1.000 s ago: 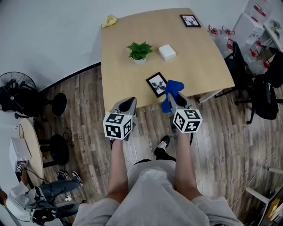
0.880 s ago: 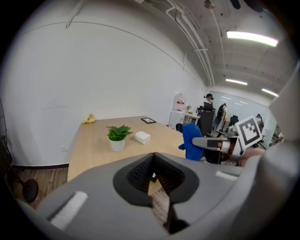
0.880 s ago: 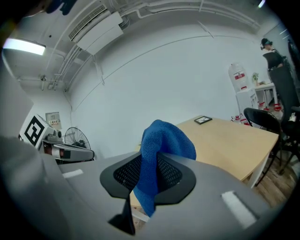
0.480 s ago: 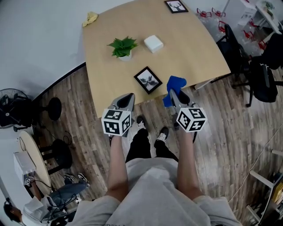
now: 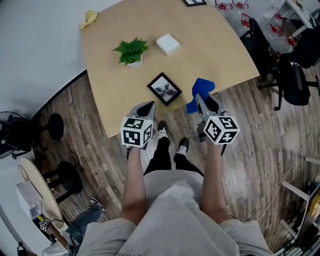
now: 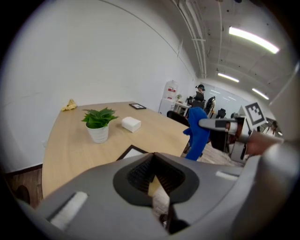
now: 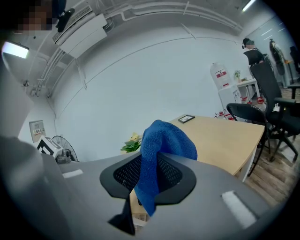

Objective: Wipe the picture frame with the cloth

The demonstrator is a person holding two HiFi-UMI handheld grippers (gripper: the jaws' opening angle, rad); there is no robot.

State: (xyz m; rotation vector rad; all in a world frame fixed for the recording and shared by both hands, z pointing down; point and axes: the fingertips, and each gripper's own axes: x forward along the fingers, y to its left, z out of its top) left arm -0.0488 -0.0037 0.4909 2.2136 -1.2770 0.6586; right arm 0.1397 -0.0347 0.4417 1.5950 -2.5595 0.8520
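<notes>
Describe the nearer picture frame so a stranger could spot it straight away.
On the light wooden table, look near the person's edge, this side of the potted plant. The black picture frame lies there, turned diagonally; the other frame sits at the far corner.

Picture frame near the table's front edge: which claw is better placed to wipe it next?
Right. The right claw grips the blue cloth, just beside the picture frame; the left claw holds nothing.

Black picture frame [image 5: 164, 89] flat on table [image 5: 225, 45]; blue cloth [image 5: 202, 86] in right tool [image 5: 199, 98]
</notes>
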